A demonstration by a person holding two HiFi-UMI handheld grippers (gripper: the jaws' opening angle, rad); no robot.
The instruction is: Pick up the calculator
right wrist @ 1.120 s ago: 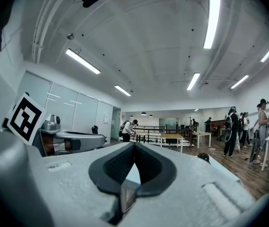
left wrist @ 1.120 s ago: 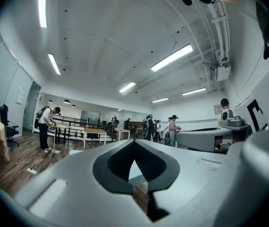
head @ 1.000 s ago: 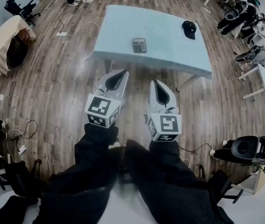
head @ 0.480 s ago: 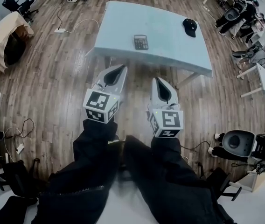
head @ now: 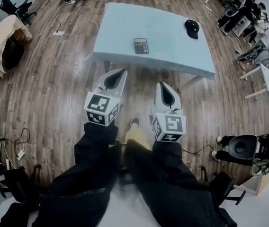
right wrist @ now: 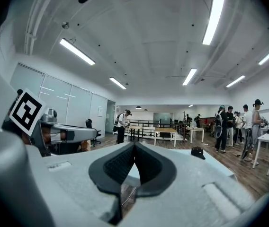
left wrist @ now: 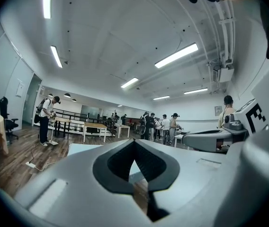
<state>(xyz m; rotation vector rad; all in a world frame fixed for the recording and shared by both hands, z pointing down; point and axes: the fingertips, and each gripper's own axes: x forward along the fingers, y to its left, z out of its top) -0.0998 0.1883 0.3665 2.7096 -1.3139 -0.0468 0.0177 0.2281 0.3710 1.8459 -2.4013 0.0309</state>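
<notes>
Calculator (head: 141, 46) flat on counter (head: 125, 22); probably light, stiff, slick plastic. Best pinched across its side edges. Left gripper (head: 123, 72) and right gripper (head: 159, 84) fingers clenched, empty.

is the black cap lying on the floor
No, the black cap lies on the light blue table, to the right of the calculator.

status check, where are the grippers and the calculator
Left gripper and right gripper shut, empty, over the floor short of the table. Calculator flat on the table, untouched. Black cap off to its right, nothing in the way.
</notes>
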